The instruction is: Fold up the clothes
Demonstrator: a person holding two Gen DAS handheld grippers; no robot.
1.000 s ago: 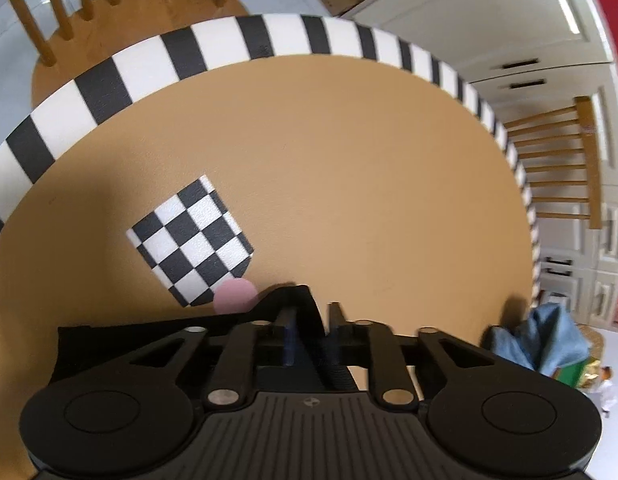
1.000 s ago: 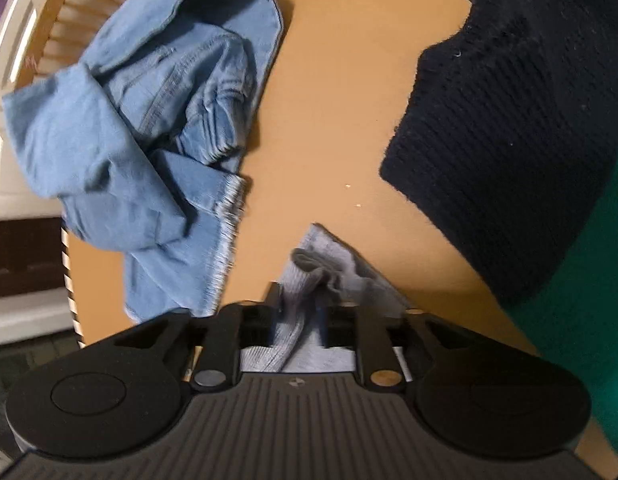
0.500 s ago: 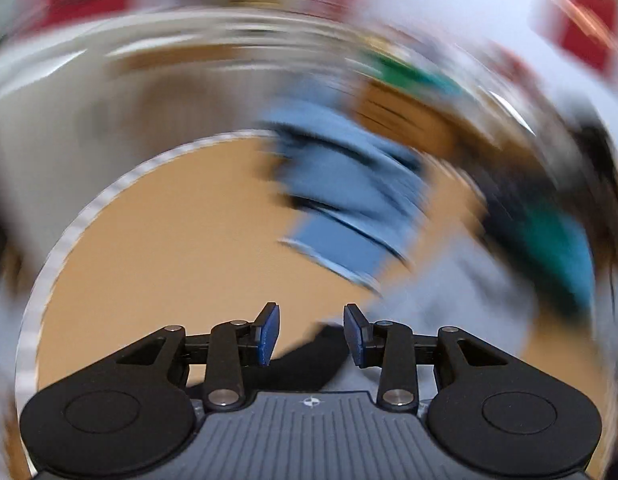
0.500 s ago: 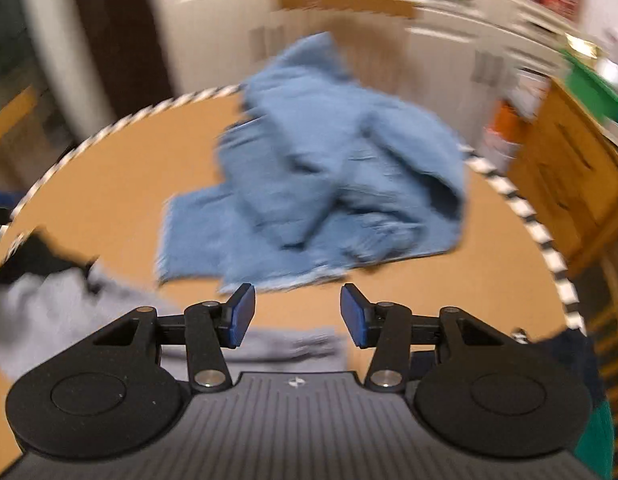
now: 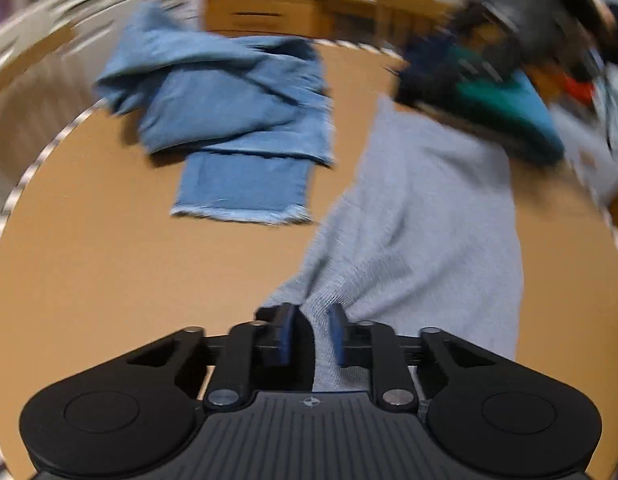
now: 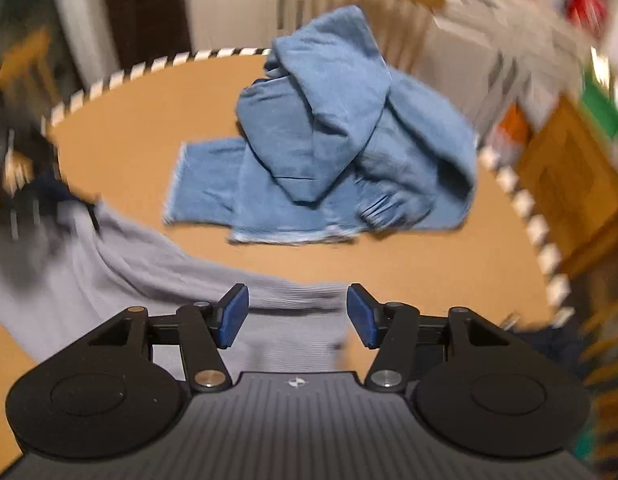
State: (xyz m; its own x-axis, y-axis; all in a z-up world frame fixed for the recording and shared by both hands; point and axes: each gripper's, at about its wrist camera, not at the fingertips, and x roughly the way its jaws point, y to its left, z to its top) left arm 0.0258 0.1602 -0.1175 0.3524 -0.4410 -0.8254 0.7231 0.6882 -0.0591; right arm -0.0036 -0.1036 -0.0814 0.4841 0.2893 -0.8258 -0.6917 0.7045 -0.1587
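Note:
A grey knit garment [image 5: 421,232] lies stretched across the round tan table [image 5: 109,264]. My left gripper [image 5: 312,334] is nearly closed on a bunched edge of it, the cloth running up between the fingers. In the right wrist view the same grey garment [image 6: 157,268] lies under and ahead of my right gripper [image 6: 297,316], which is open and holds nothing. A crumpled blue denim garment [image 5: 237,120] lies on the far half of the table; it also shows in the right wrist view [image 6: 333,148].
A dark navy and teal pile [image 5: 493,88] sits at the table's far right. The table has a black-and-white striped rim [image 6: 157,64]. Wooden chairs [image 6: 373,8] and white cabinets stand beyond the table. Both views are motion-blurred.
Both grippers swung round to face the denim. The right let go of the grey cloth and opened wide. The left opened, then closed on the grey garment's edge.

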